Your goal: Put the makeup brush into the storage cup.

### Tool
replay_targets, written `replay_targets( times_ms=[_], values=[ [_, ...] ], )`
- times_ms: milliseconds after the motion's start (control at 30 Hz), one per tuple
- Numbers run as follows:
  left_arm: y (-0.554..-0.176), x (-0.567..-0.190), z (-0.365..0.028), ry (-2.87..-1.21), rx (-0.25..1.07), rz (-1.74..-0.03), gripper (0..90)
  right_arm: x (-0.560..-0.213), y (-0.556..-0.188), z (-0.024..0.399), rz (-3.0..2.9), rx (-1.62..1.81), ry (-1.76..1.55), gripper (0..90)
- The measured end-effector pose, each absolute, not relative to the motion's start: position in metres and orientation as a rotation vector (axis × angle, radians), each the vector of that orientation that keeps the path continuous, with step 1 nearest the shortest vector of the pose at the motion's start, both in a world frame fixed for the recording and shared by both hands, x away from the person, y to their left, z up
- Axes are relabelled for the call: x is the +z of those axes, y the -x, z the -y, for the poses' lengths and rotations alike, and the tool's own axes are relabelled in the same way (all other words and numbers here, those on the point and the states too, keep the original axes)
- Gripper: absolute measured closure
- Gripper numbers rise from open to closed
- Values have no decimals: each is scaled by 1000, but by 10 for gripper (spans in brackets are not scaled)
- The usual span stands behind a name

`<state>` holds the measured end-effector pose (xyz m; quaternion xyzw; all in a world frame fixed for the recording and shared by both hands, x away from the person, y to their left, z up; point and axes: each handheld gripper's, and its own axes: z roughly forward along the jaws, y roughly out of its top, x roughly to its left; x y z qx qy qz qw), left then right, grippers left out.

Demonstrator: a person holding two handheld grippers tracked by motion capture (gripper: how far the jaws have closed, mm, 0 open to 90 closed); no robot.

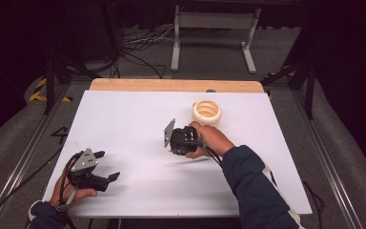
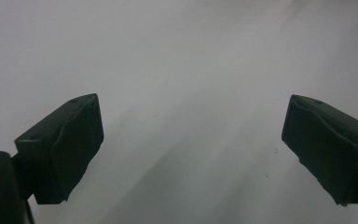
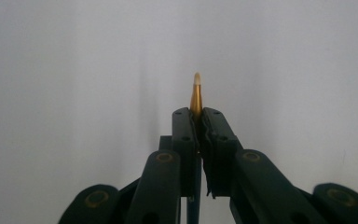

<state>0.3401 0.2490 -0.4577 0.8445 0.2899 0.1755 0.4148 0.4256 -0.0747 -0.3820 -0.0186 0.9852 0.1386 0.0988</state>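
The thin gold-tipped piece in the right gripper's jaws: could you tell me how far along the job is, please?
Done: the right gripper is shut on the thin gold-tipped piece, held above the white table. The cream holder stands just beyond that hand, perhaps the destination. The left gripper waits open with nothing between its jaws.

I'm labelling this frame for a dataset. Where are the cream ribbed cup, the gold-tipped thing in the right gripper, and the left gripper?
Cream ribbed cup [image 1: 207, 113]: high view, on its side wall.
Gold-tipped thing [image 3: 196, 99]: right gripper view, on its gold tip.
Left gripper [image 2: 192, 140]: left gripper view, midway between its open jaws.
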Motion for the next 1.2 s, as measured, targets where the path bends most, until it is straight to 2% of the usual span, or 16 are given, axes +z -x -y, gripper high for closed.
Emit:
replay_targets(
  times_ms=[400,1200],
  values=[
    [-341,-458,-250,-2111,447,-748,62,-363,-423,88,-2842,491,-8,848],
    [-341,-458,-249,-2109,431,-750,62,-334,-419,137,-2654,871,-195,848]
  ],
)
